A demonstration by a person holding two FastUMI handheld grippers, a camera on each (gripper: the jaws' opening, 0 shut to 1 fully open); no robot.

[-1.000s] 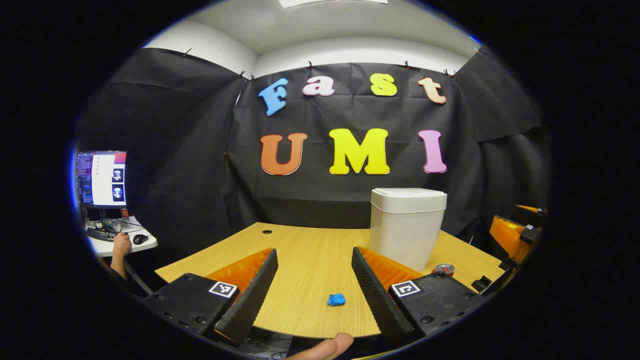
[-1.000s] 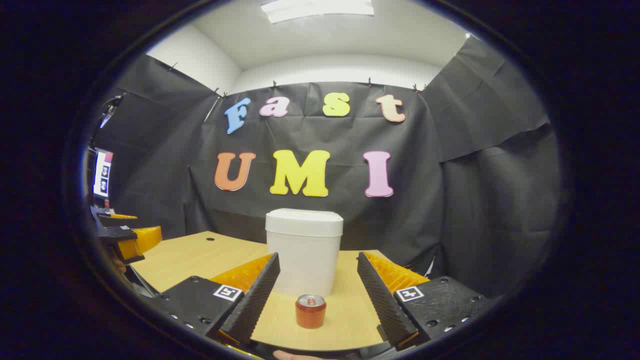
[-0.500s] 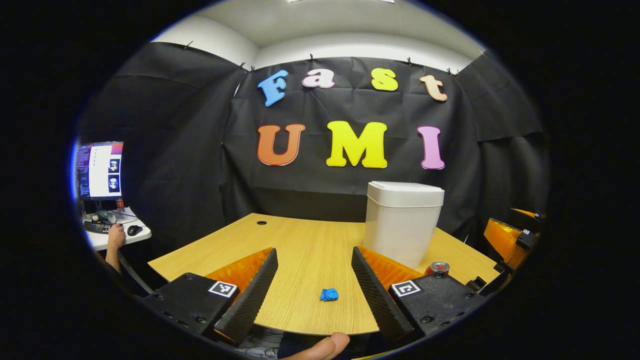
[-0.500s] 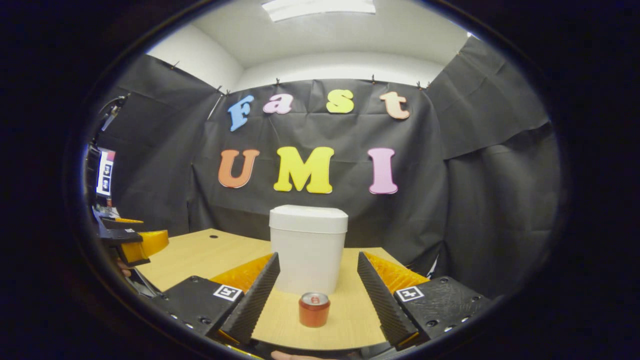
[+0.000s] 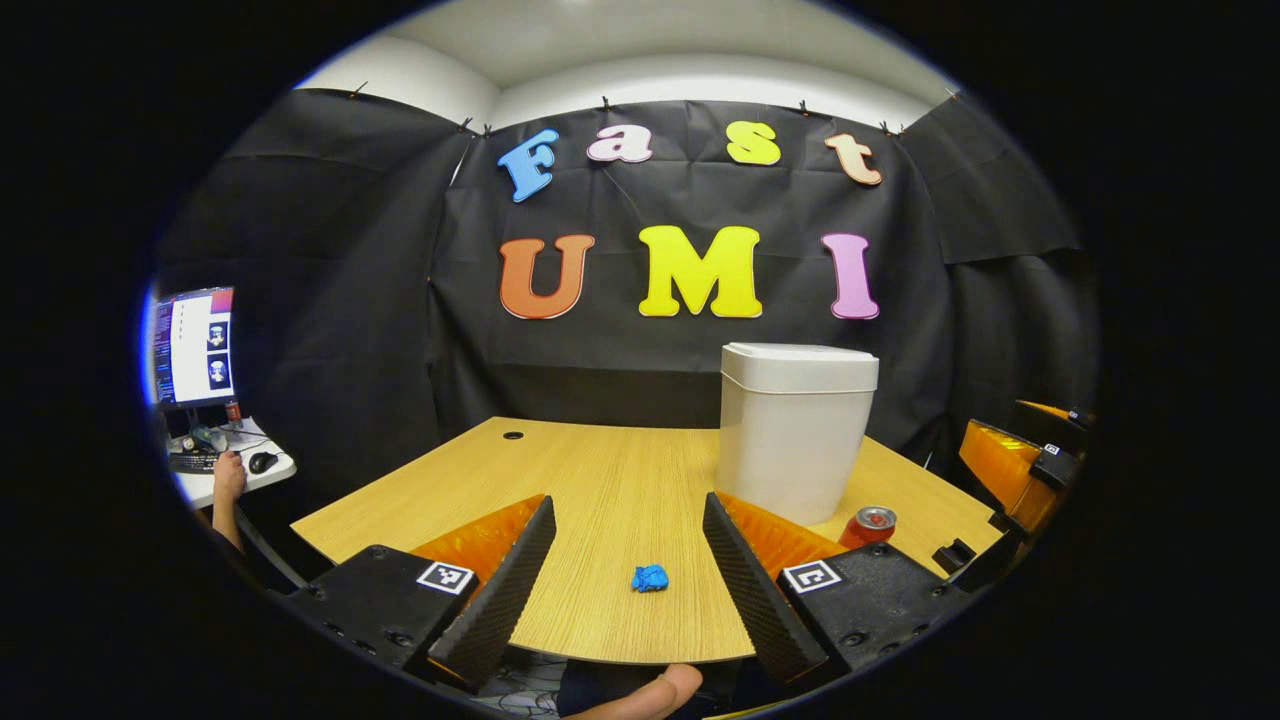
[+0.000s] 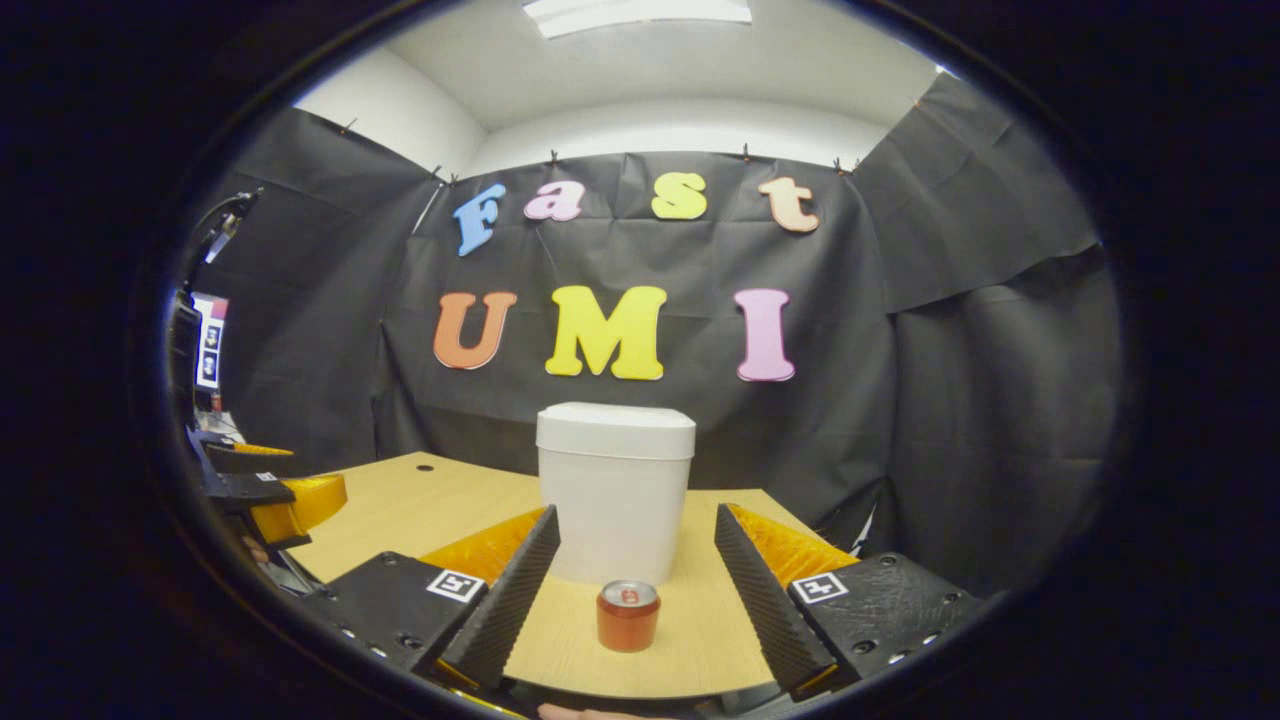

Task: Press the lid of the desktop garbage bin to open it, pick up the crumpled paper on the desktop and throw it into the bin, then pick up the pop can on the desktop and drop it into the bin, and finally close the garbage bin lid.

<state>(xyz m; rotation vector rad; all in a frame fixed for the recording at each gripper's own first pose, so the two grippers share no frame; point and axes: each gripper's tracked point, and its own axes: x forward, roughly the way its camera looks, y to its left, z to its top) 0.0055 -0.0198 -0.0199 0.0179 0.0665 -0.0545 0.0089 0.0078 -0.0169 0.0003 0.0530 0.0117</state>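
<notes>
A white garbage bin (image 5: 795,430) with its lid down stands on the wooden desk (image 5: 600,480). In the right gripper view the same bin (image 6: 615,490) rises straight ahead. A small blue crumpled paper (image 5: 649,578) lies near the desk's front edge, in line with my open left gripper (image 5: 628,570), which hovers short of it. A red pop can (image 6: 628,616) stands upright in front of the bin, framed by my open right gripper (image 6: 636,580). The can (image 5: 868,527) also appears right of the bin's base in the left gripper view. Neither gripper holds anything.
A side table (image 5: 215,470) with a monitor, a keyboard and a mouse sits far left, a person's hand resting on it. The right gripper (image 5: 1020,465) shows at the right edge of the left gripper view. A cable hole (image 5: 513,436) marks the desk's back left.
Both grippers have risen slightly, so the desk top, bin, paper and can sit a bit lower or farther in view. Jaws stay open; nothing was touched.
</notes>
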